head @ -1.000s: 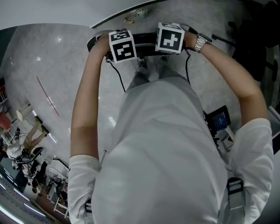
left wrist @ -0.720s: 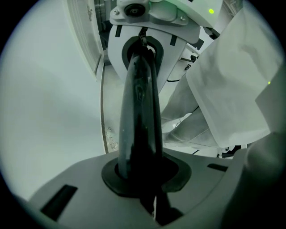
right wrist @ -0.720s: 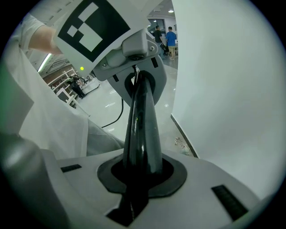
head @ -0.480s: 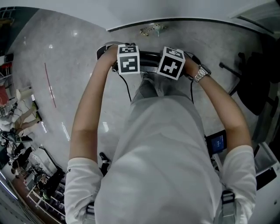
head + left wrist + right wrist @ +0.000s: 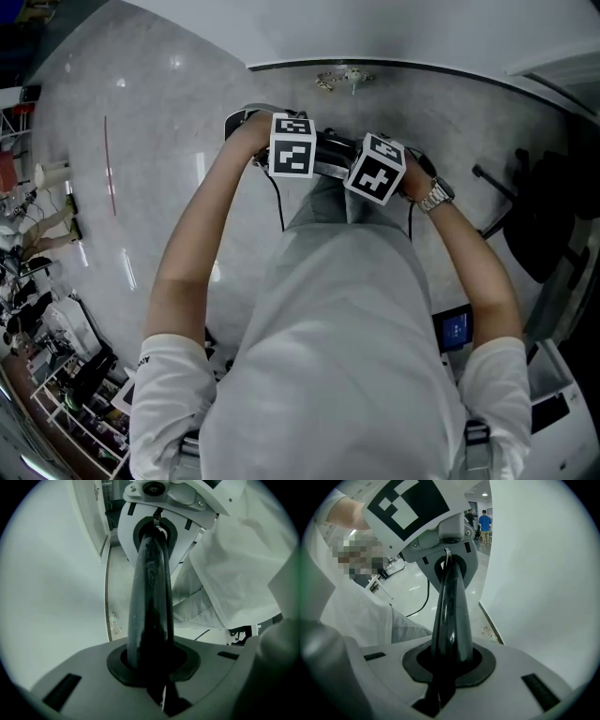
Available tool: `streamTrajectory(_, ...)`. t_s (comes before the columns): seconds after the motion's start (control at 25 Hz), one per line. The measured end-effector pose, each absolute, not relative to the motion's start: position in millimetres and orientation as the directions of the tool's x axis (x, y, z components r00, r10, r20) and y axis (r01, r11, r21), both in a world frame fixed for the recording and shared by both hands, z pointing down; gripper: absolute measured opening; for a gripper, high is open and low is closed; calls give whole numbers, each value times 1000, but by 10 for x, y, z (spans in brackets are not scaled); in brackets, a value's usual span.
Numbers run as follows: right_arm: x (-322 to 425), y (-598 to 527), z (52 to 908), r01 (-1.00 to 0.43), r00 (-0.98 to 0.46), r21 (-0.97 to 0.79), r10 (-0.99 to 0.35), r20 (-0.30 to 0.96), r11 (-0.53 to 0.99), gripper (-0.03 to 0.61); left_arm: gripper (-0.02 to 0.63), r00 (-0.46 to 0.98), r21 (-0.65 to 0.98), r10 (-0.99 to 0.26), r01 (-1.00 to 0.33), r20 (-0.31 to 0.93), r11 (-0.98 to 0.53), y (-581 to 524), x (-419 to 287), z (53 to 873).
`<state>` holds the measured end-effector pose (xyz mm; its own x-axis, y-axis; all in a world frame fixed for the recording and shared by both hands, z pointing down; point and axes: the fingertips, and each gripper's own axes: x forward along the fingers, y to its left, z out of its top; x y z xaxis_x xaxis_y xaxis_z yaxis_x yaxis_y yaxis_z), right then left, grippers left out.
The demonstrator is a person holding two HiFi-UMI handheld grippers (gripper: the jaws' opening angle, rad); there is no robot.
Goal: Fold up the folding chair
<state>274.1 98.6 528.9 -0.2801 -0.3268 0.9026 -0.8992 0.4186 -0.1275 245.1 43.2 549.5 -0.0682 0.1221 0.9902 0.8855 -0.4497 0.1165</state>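
Observation:
The folding chair shows only as its glossy black tube (image 5: pixel 330 150), a curved bar far below my head, in front of the person's legs. My left gripper (image 5: pixel 290 155) and right gripper (image 5: pixel 379 176) sit side by side on it, each under its marker cube. In the left gripper view the tube (image 5: pixel 151 597) runs from my left gripper (image 5: pixel 150 670), shut on it, up to the right gripper (image 5: pixel 157 524). In the right gripper view the same tube (image 5: pixel 449 611) leaves my right gripper (image 5: pixel 446 665), also shut on it, and reaches the left gripper (image 5: pixel 446 562). The rest of the chair is hidden by the person's body.
A white wall with a dark skirting (image 5: pixel 422 67) stands just beyond the bar, with small litter (image 5: pixel 339 78) at its foot. A black office chair (image 5: pixel 544 220) is at the right, a small blue screen (image 5: pixel 457 328) by the person's side, racks of clutter (image 5: pixel 56 356) at the left.
Both grippers have kept their hold on the tube. In the head view they have slid down and to the right, and the room has swung round behind them.

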Motion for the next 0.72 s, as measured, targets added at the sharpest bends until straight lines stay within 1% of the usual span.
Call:
streamTrajectory(0.36,3087,828,5355,-896,-303,-159,-309,902,414,55,64,-98,151,143,891,985,-428,271,2765,5523)
streamTrajectory(0.72,3637,536,5437,-889,-348,-217,-289,892,403,55,64,-139,197,171,898,975,-393,-12,3303,5611)
